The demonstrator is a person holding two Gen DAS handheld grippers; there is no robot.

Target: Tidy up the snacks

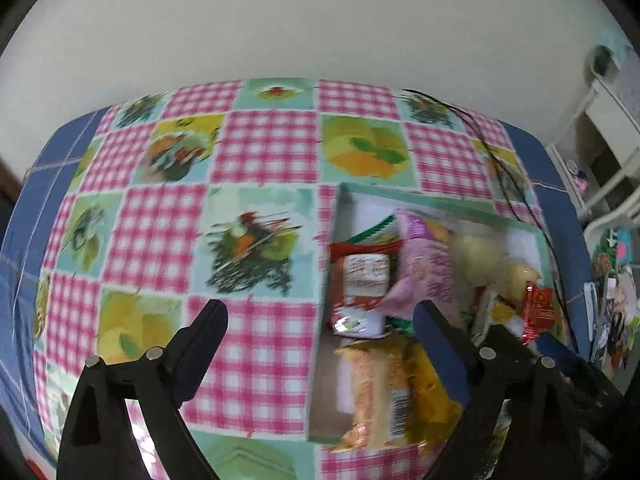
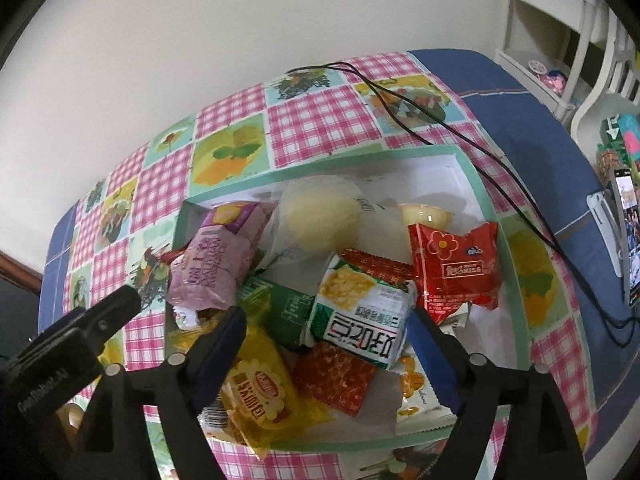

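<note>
Holding both tools over the snack box (image 2: 490,200), I have my left hand-held gripper (image 1: 320,320) spread wide with nothing between its fingers; it hangs across the box's left wall, one finger over the checked tablecloth (image 1: 260,148), the other over the snacks. My right hand-held gripper (image 2: 326,330) is also released, its blue-padded fingers standing apart above the middle of the box, gripping nothing; a green-and-white cracker packet (image 2: 364,316) lies in the gap below them, not pinched.

The box is a shallow cardboard tray with a mint-green rim, resting on the surface and crowded with snacks. In the right wrist view I see a purple wrapped bar (image 2: 224,256) leaning at the left wall, a pale yellow round cake in clear wrap (image 2: 320,220) toward the far side, a small jelly cup (image 2: 426,214) beyond the red packet with a flower on it (image 2: 456,268), a dark green packet (image 2: 288,312) just beside the cracker packet, a red square sachet (image 2: 336,376) nearer me, and a yellow bread packet (image 2: 260,396) at the near left corner. The left wrist view is blurred, so the labels there are unreadable.

A black cable (image 2: 440,120) runs across the tablecloth past the box's far right corner toward a phone (image 2: 628,240) standing at the right edge. The tip of my left tool shows in the right view, low at the left, beside the box
</note>
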